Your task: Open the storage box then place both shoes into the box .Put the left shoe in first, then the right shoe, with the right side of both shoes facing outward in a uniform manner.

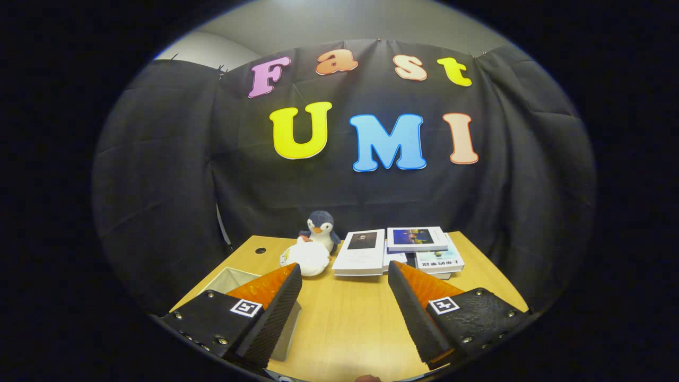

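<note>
The gripper [345, 297] has ridged jaws, black screw-studded mounts and square tag markers.

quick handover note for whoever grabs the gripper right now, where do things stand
Gripper: open, fingers spread wide, nothing between them, held above the wooden table.
Storage box: pale, open-topped container partly hidden behind one finger, at the table's near corner. Whether it has a lid, I cannot tell.
Shoes: a white rounded thing lies beyond the fingers, in front of the penguin toy; it may be a shoe, too unclear to confirm.
Books: stacked beyond the fingers, next to the toy.
Done: nothing evident.
Left: confirm the box is open, put the left shoe in, then the right.
</note>
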Demonstrator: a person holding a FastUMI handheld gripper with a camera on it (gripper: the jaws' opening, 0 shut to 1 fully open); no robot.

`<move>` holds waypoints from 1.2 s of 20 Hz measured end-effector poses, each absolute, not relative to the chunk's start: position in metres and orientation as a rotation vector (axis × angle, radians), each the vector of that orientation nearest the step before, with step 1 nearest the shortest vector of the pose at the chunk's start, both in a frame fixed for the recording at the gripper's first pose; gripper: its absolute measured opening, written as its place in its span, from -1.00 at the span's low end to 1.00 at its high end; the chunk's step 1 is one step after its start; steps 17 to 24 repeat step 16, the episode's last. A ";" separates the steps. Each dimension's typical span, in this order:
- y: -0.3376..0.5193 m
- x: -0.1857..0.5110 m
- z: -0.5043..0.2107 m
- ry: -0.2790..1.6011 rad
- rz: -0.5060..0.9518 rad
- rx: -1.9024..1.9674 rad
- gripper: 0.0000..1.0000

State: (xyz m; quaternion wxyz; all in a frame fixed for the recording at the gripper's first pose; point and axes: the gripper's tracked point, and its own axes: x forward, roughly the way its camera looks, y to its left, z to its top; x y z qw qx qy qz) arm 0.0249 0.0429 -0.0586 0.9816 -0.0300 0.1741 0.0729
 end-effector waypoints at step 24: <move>-0.019 0.040 0.007 0.109 0.071 -0.070 0.97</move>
